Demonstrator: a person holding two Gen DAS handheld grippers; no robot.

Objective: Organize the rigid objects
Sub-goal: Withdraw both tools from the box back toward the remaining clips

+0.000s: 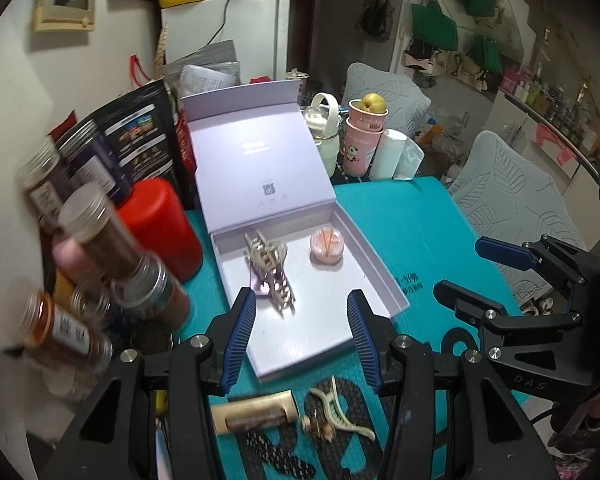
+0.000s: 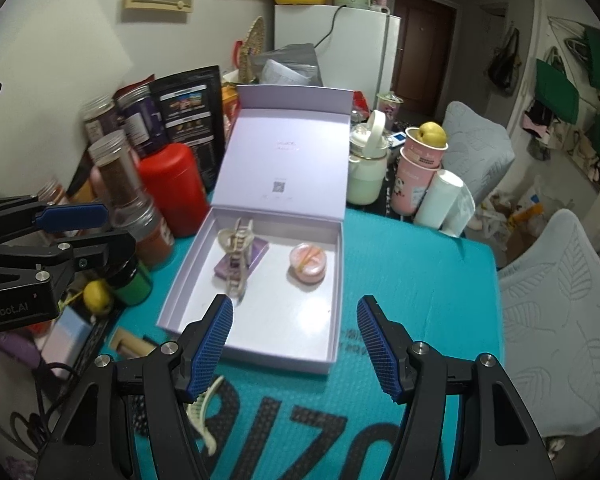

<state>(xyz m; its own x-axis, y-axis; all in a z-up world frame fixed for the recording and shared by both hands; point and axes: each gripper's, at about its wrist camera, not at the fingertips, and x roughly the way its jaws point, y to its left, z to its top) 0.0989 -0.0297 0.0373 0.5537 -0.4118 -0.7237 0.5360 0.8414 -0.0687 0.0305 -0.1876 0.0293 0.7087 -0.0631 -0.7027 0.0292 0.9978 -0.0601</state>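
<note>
The step in hand looks like gathering loose pieces into the lavender box [image 1: 384,280]; a beige clip [image 1: 270,270] and pink round case [image 1: 327,246] lie inside it; the left claw [image 1: 302,340] and right claw [image 2: 296,348] hover spread, empty; a green hair clip [image 1: 340,412], perhaps next, lies before the box on the worktop [image 2: 420,280], under the left claw.

The left gripper [image 1: 302,336] and right gripper [image 2: 296,346] were matte black, angular frames with ribbed blue pads [image 2: 214,344], round silver screws [image 1: 199,341], and white lettering: "DAS" on the right one, "nRobot.AI" on the left.
</note>
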